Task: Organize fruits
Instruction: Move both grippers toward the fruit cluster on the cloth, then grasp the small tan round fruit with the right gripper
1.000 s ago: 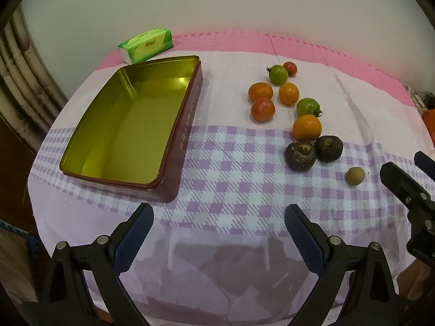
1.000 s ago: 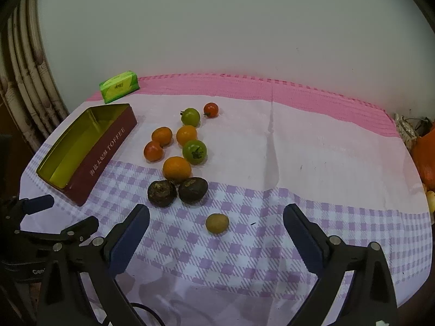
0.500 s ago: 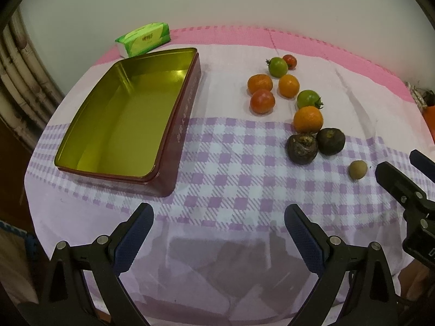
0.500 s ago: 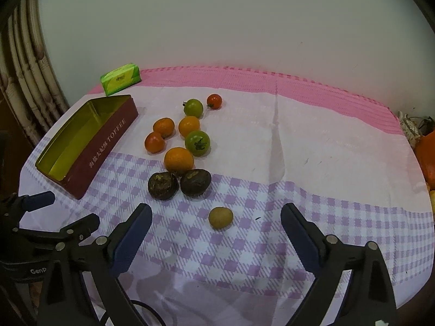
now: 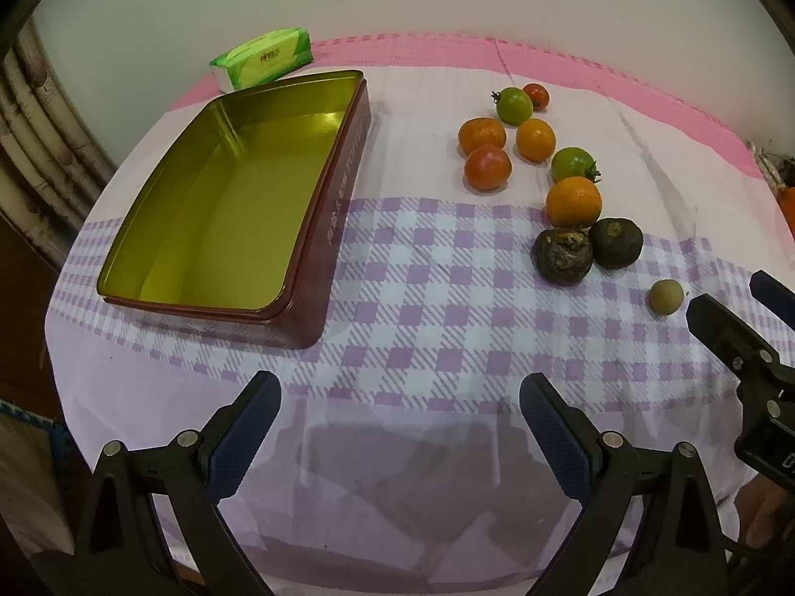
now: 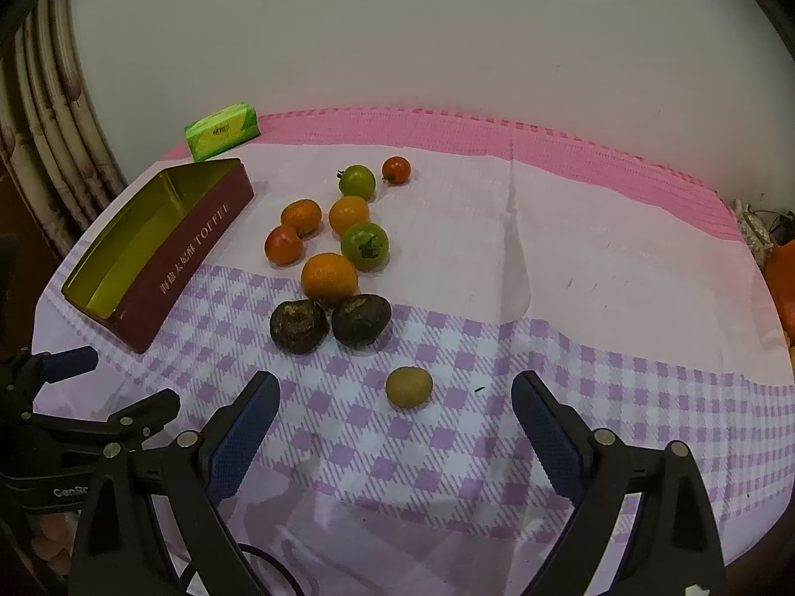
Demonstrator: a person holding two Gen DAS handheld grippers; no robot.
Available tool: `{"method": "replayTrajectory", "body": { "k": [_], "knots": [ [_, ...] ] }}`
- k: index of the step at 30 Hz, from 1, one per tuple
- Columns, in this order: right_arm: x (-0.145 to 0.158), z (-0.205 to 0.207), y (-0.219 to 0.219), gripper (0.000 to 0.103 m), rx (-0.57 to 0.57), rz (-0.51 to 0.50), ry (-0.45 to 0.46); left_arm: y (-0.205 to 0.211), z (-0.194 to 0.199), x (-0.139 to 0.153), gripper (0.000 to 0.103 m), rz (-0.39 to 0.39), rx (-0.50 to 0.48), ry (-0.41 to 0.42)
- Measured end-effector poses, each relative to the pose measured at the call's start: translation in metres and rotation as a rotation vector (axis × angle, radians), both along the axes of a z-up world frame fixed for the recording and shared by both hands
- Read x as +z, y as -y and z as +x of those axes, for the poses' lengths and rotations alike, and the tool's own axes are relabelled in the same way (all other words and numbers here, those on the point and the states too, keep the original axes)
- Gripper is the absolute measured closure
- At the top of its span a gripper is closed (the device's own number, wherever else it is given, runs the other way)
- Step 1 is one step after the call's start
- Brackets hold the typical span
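Right gripper (image 6: 395, 427) spread wide, empty; small brown fruit (image 6: 409, 387) dead ahead between its fingers. Left gripper (image 5: 400, 424) also spread, farther off.

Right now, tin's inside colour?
Gold-yellow inside the tin; clearest in the left wrist view.

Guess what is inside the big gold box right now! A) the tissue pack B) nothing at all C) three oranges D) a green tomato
B: the tin shows only its bare gold floor, while every fruit, like the small brown fruit, lies out on the tablecloth.
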State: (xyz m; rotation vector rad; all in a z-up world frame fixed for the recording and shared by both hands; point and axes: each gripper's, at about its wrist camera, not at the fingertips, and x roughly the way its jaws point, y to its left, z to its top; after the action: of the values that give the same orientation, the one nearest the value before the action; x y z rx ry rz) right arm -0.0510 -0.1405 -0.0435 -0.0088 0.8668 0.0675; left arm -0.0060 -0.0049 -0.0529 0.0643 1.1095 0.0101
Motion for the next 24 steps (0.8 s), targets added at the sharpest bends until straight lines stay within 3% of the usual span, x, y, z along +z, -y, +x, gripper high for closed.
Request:
{"method": "replayTrajectory", "body": {
  "k": [11,16,24],
  "knots": [
    [-0.008,0.004,0.003,0.01,-0.006,0.006,-0.03,-0.003,-0.001,-0.001,0.006,-0.004,0.004,-0.007],
    [-0.017,0.007,0.003,0.032,0.011,0.02,-0.066,-0.006,-0.001,-0.003,0.006,-0.011,0.007,-0.007],
    [-0.034,0.016,0.005,0.047,0.01,-0.001,-0.094,-0.002,0.008,-0.003,0.006,-0.014,-0.022,-0.006]
  ]
}}
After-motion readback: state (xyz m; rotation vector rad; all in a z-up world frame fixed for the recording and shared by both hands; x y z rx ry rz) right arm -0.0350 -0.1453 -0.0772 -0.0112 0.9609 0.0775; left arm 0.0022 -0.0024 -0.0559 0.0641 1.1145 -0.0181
